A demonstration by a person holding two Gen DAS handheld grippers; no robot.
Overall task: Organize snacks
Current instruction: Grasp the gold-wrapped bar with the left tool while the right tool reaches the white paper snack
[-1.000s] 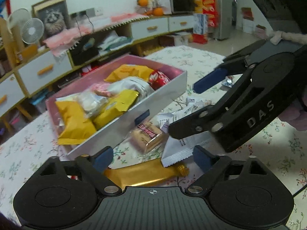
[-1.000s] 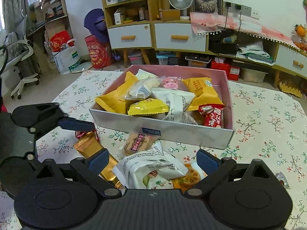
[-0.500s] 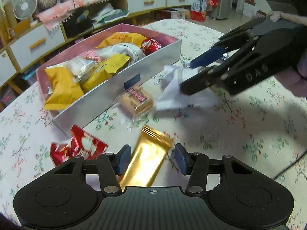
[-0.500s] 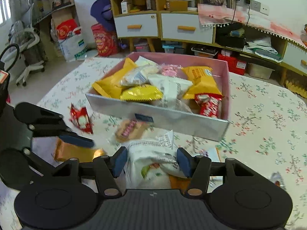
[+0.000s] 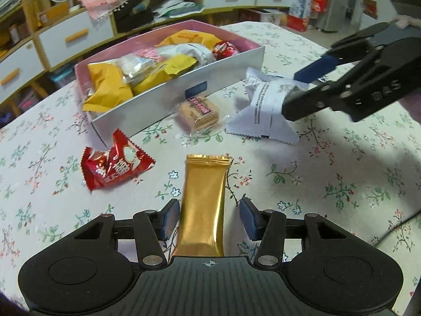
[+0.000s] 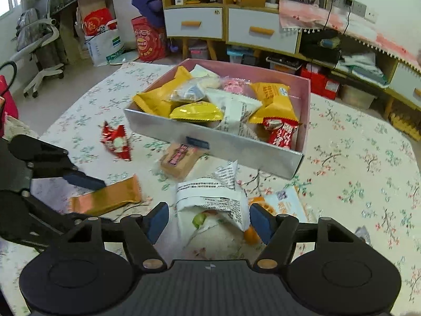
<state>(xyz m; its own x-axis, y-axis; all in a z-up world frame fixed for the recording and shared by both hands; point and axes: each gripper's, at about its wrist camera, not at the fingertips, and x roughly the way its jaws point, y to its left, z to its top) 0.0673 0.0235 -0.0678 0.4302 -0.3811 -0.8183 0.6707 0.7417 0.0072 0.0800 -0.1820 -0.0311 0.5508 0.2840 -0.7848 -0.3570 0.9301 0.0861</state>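
Observation:
A pink-lined box (image 5: 226,65) (image 6: 305,97) on the flowered table holds several snack packs. My left gripper (image 5: 208,220) is shut on a gold bar (image 5: 204,205) and holds it above the cloth; the gold bar also shows in the right wrist view (image 6: 105,197). My right gripper (image 6: 209,222) is shut on a white snack bag (image 6: 215,205), which hangs lifted in the left wrist view (image 5: 263,108). A red packet (image 5: 115,164) and a wafer pack (image 5: 198,113) lie in front of the box.
An orange cookie pack (image 6: 284,205) lies under the white bag. A small wrapper (image 6: 361,233) lies at right. Cabinets with drawers (image 6: 231,23) stand behind the table. A cable (image 5: 397,227) runs over the right edge.
Both grippers closed from open onto their packs and lifted them off the table. The red packet came into view beside the gold bar.

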